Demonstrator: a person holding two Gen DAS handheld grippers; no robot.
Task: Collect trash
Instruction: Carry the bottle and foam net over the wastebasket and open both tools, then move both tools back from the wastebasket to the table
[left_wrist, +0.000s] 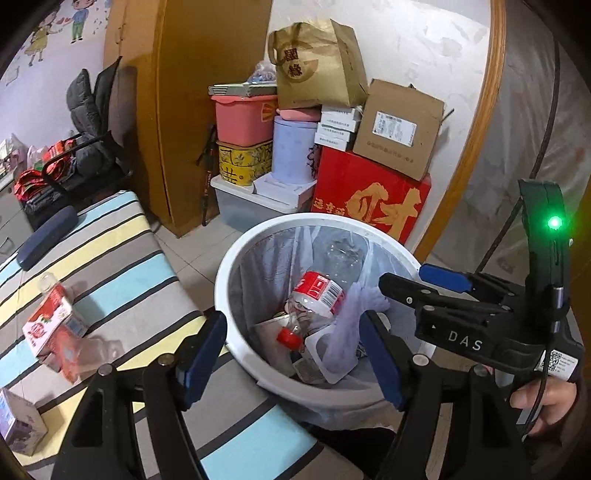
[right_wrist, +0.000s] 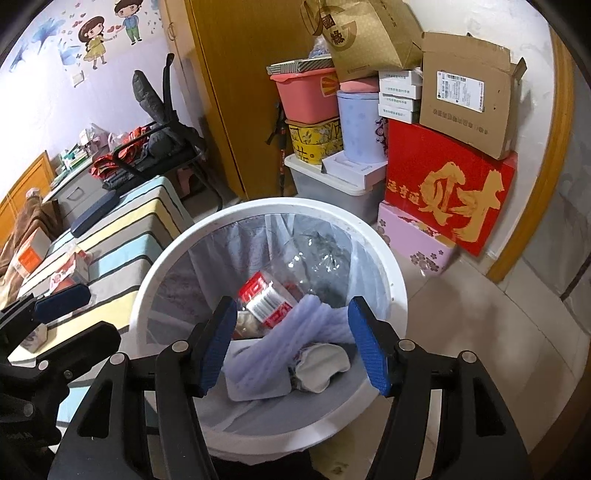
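Stacked boxes and tubs line a wall beside a wooden wardrobe, behind a white trash bin (left_wrist: 236, 280) on the tiled floor. Its clear liner holds a crushed plastic bottle (left_wrist: 314, 295) with a red label and red cap, white foam wrap (right_wrist: 291, 332) and crumpled paper. Items underneath are too jumbled to identify. Beside the bin, a striped bench (left_wrist: 122, 266) carries a red carton (left_wrist: 51, 325), blurred. Left gripper (left_wrist: 291, 354) and right gripper (right_wrist: 291, 347) hover over the bin, jaws apart, gripping nothing.
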